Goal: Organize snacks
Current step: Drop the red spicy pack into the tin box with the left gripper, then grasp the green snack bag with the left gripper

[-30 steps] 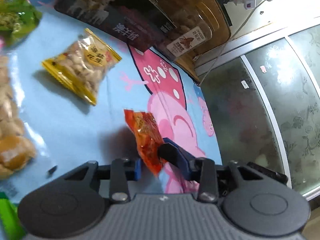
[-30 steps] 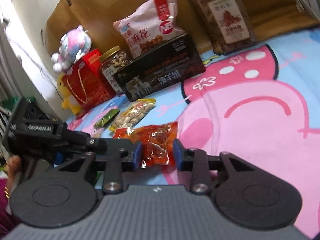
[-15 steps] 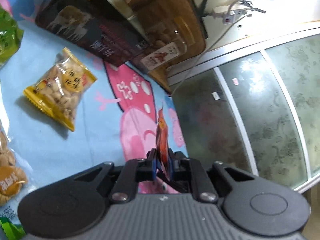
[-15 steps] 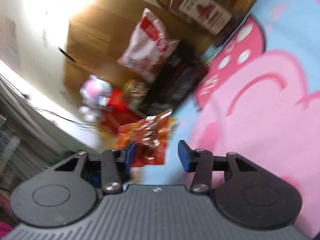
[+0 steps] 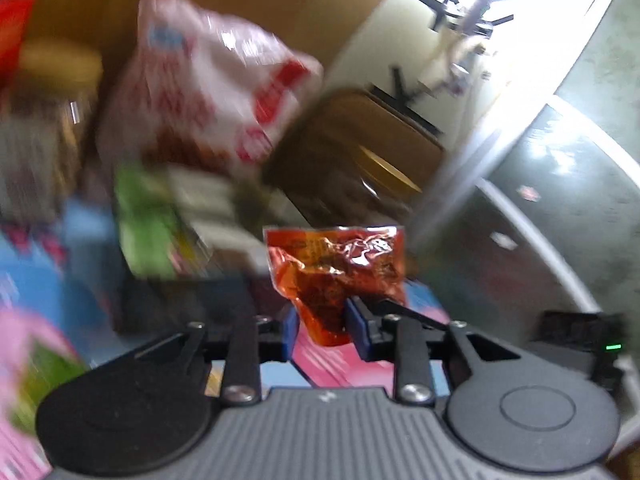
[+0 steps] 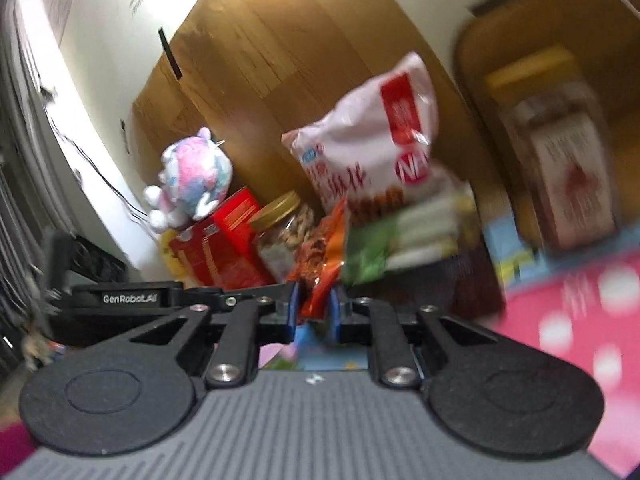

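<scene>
Orange-red snack packet (image 5: 336, 276) pinched at both ends: left tool (image 5: 322, 330), jaws just eased slightly, clamps its lower corner; right tool (image 6: 314, 314), jaws just closed, grips its edge. Packet lifted, white snack bag (image 6: 368, 148) at 12 o'clock.

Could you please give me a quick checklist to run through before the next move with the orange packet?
1. Left gripper pinching orange packet: ok, jaws have just eased a little but pads touch it.
2. Right gripper on the packet: ok, jaws have just closed on it.
3. Same packet in both grippers: cannot tell.
4. Packet lifted off the cloth: ok.
5. Drop spot chosen among white bag, jar, red box: cannot tell.
6. View sharp enough to place: not ok, blurred.
</scene>
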`<move>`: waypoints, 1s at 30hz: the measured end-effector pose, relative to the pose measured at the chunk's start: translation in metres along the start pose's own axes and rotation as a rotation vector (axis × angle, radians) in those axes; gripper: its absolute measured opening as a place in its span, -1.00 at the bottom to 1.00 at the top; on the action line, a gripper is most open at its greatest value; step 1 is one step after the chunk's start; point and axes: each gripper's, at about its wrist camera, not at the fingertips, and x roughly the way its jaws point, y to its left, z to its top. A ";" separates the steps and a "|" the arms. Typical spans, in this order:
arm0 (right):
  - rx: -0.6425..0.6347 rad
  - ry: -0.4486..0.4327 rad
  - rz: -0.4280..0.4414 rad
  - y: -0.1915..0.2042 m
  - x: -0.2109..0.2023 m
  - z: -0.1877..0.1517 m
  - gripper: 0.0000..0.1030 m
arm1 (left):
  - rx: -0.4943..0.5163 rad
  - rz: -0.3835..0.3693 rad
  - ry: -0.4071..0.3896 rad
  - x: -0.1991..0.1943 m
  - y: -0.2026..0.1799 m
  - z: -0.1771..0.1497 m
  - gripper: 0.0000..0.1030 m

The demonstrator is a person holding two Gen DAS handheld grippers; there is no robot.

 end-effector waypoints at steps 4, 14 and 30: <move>-0.106 0.051 -0.071 -0.002 0.054 0.010 -0.66 | 0.089 0.172 -0.019 0.025 0.005 0.024 -0.54; -0.194 0.029 -0.207 -0.011 0.074 0.001 0.17 | 0.107 0.368 -0.021 0.047 0.037 0.025 -0.17; -0.108 0.199 -0.147 0.011 0.043 -0.077 0.16 | -0.134 0.305 -0.098 -0.075 0.081 -0.054 -0.14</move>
